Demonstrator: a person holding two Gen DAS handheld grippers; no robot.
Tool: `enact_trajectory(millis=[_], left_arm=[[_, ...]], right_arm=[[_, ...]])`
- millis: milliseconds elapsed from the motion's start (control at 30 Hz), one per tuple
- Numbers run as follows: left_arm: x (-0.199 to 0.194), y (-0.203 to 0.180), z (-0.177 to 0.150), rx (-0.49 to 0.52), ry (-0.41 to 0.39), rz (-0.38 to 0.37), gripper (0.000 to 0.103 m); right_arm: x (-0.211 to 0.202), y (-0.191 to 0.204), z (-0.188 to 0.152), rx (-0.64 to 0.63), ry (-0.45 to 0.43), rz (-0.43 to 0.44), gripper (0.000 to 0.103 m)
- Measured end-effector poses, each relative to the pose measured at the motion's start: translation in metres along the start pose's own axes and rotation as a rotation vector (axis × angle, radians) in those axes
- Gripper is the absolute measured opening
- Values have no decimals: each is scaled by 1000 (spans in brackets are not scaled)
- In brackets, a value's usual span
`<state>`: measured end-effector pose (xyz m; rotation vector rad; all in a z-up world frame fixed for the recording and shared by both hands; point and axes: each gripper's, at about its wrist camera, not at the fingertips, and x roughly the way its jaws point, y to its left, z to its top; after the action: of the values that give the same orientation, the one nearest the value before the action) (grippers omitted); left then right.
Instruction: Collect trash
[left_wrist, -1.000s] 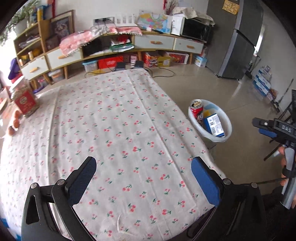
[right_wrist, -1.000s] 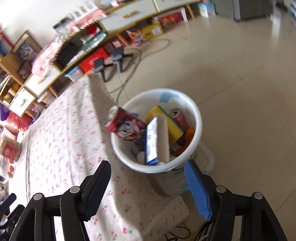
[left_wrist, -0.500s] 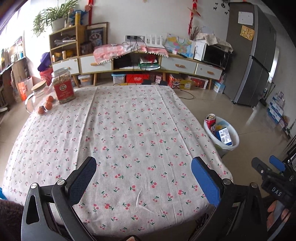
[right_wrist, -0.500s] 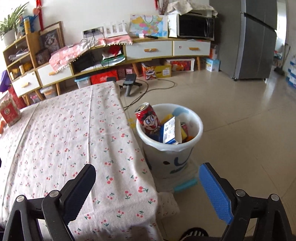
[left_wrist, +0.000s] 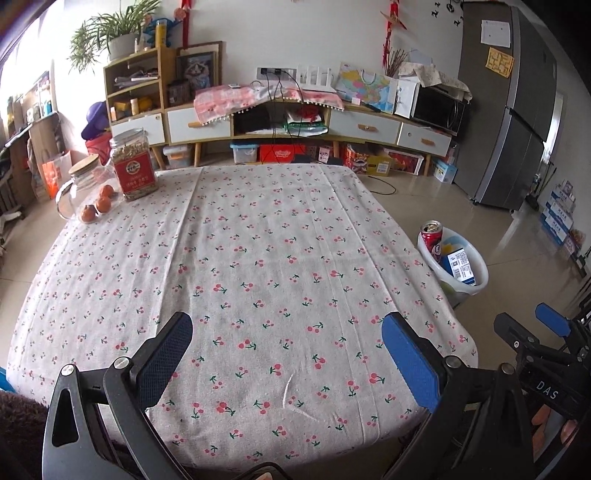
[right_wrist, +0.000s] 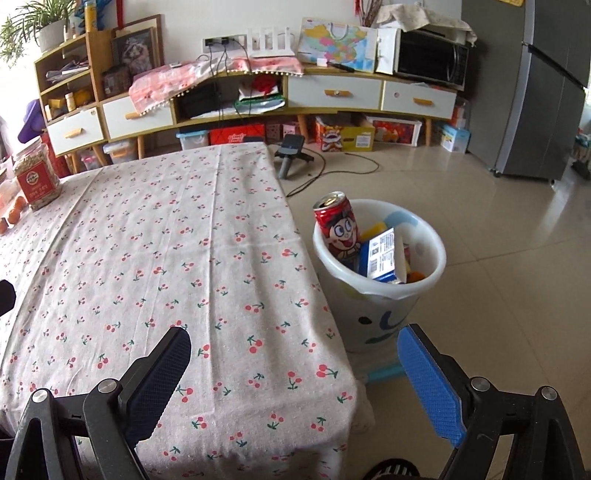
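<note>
Trash is sitting in the white bin (right_wrist: 380, 291) on the floor, just off the right edge of the table, and none of it is in my grippers. My right gripper (right_wrist: 291, 373) is hanging with its jaws spread wide and nothing between them, its dark left pad over the near right corner of the cherry-print tablecloth (right_wrist: 177, 236) and its blue right pad over the floor in front of the bin. My left gripper (left_wrist: 284, 362) is also standing wide open and holding nothing, both pads hovering over the near edge of the cloth. In the left wrist view my right gripper is showing at the far right edge, off the table's near right corner. Inside the bin a red drink can (right_wrist: 338, 229) is standing upright against the far left wall, rising above the rim, and a blue and white carton (right_wrist: 382, 254) is leaning just to its right, with yellow and orange pieces behind and beside it that I cannot make out. At the far left corner of the table a jar with a red label (left_wrist: 133, 164) is standing beside a glass jug (left_wrist: 83, 184) and a few small orange fruits (left_wrist: 103, 201). Beyond the table a low sideboard (right_wrist: 332, 92) with white drawers is running along the far wall.
</note>
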<state>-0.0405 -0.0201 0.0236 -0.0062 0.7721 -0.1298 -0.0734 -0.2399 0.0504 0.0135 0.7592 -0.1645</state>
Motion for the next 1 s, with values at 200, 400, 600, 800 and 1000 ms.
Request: enact_trajectory(millis=[200, 400, 600, 800, 1000], left_arm=[[-1, 0, -4, 10, 4, 8, 103], [0, 0, -6, 13, 10, 10, 103], [0, 0, -6, 12, 9, 10, 103], [0, -1, -7, 13, 12, 4, 103], [-2, -1, -7, 18, 10, -2, 103]], right_arm=[[-3, -1, 0, 7, -10, -4, 95], [-6, -4, -1, 18, -16, 1, 96], [-7, -4, -2, 21, -22, 1, 96], [-7, -6, -2, 29, -25, -3, 96], [-6, -8, -2, 44, -26, -3, 96]])
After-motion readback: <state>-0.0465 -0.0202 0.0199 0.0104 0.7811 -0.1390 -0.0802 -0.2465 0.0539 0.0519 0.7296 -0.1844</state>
